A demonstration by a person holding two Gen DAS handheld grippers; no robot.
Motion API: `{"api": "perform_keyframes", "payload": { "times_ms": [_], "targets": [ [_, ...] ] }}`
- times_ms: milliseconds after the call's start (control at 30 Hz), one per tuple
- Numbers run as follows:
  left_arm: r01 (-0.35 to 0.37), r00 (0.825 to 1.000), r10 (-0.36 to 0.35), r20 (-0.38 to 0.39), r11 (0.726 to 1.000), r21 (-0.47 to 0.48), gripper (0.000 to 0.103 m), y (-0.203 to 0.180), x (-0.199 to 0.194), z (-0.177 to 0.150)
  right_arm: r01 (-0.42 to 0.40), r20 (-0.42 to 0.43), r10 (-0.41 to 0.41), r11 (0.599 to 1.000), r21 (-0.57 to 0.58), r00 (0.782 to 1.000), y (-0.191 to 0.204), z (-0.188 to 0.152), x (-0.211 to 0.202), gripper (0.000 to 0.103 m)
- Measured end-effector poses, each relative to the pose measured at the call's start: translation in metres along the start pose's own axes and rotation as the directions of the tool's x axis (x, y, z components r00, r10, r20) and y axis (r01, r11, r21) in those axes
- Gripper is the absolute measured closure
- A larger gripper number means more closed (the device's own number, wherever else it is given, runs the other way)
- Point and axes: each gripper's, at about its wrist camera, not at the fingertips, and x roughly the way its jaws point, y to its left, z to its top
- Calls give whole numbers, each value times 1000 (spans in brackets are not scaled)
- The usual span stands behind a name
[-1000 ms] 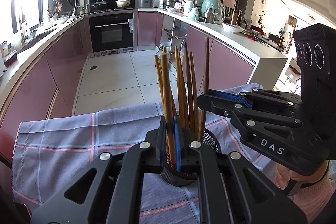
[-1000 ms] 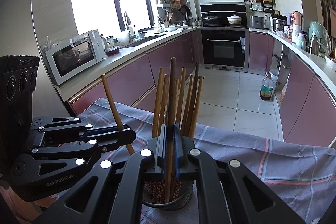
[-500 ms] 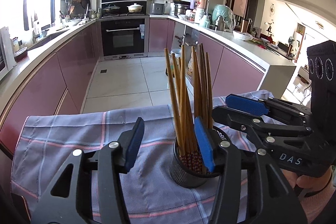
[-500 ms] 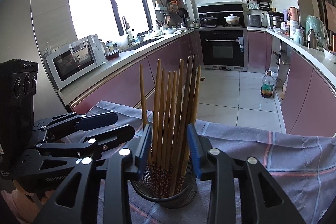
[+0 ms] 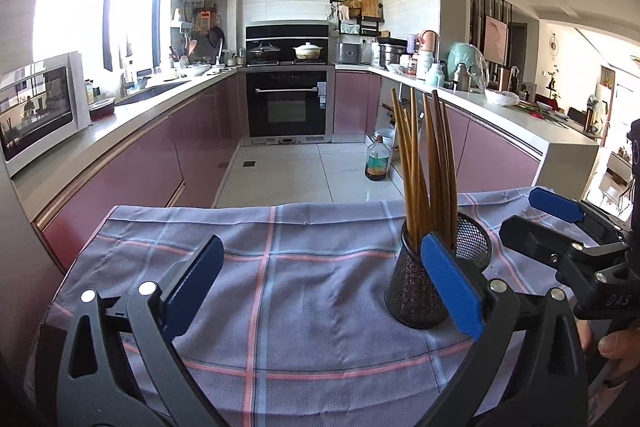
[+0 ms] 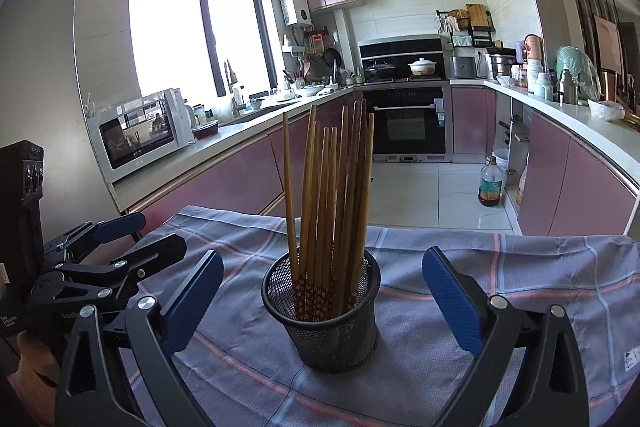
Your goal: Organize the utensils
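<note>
black mesh cup (image 6: 322, 311) stands upright on the checked cloth (image 5: 256, 291) covering the tabletop, toward the far edge, right of centre in the left wrist view. inside: a bunch of wooden chopsticks (image 6: 332, 199), patterned red tips down at the cup's bottom, plain ends fanning up and out above the rim. one stick leans off to the left, apart from the rest at the top. nothing else visible in the cup.

left gripper (image 5: 320, 283) – jaws have just been opening, now spread wide, nothing between the pads; its right blue pad sits in front of the cup in that view, contact can't be told. right gripper (image 6: 320, 291) – jaws also just been opening, spread wide, cup between the pads w/ clear gaps both sides, no touch.

each gripper shows at the side of the other's view. a hand (image 5: 618, 347) shows under the right gripper at the cloth's near right corner.

bkgd: pink kitchen cabinets, oven (image 6: 408, 123), microwave (image 6: 140, 131) on the counter, oil bottle (image 6: 491, 183) on the floor.
</note>
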Motion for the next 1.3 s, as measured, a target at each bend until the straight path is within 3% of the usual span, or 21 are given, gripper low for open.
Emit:
{"api": "perform_keyframes", "payload": {
  "times_ms": [300,533,933,1300],
  "targets": [
    [-61,994,62,89,998,-21,6,17,-46,-27,38,63,-38,999,4,997,18,-22,-20,7],
    [-80,986,84,142,996,-37,6,12,-70,-27,70,128,-67,997,-24,990,32,-33,-37,7],
    [-106,976,110,190,994,-29,6,0,-91,-29,96,180,-88,995,-36,980,41,-42,-57,7],
    [-106,976,108,189,994,-20,6,-7,-96,-29,89,189,-80,995,-37,979,43,-39,-62,7]
  ]
}}
